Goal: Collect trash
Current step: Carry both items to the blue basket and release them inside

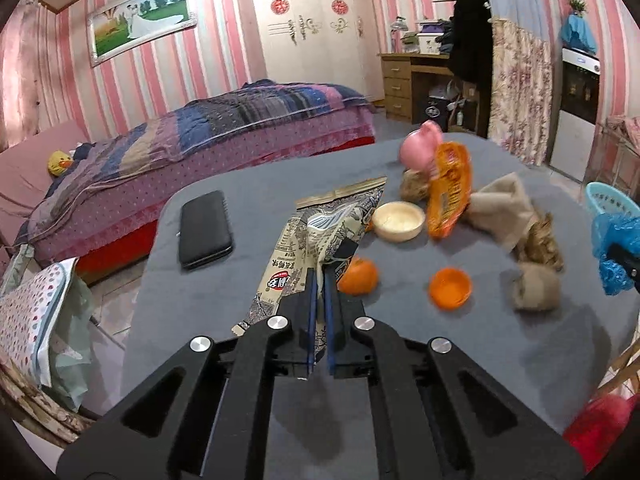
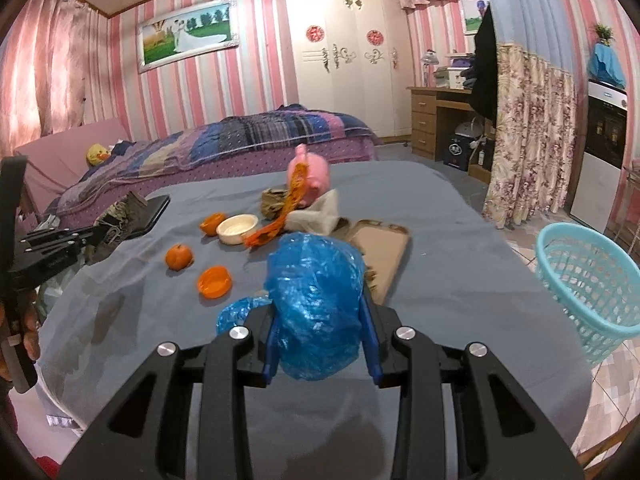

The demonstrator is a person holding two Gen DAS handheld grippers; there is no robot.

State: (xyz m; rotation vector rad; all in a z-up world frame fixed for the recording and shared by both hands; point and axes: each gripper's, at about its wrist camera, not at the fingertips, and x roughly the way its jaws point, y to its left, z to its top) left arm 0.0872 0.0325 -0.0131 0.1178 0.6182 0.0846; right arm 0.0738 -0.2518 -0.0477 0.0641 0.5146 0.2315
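Observation:
My left gripper (image 1: 320, 280) is shut on a printed beige snack bag (image 1: 320, 232) and holds it above the grey table (image 1: 480, 340). My right gripper (image 2: 320, 320) is shut on a crumpled blue plastic bag (image 2: 316, 304) above the table's near part; the bag also shows at the right edge of the left wrist view (image 1: 616, 248). The left gripper (image 2: 92, 240) shows at the left in the right wrist view. An orange wrapper (image 1: 448, 188), crumpled brown paper (image 1: 536, 284) and a beige cloth (image 1: 504, 204) lie further back. A turquoise basket (image 2: 592, 284) stands right of the table.
On the table are a black phone (image 1: 204, 228), a tangerine (image 1: 360, 276), an orange lid (image 1: 450, 288), a cream bowl (image 1: 398, 220), a pink piggy bank (image 1: 420, 148) and a phone case (image 2: 380, 252). A bed (image 1: 200, 152) stands behind.

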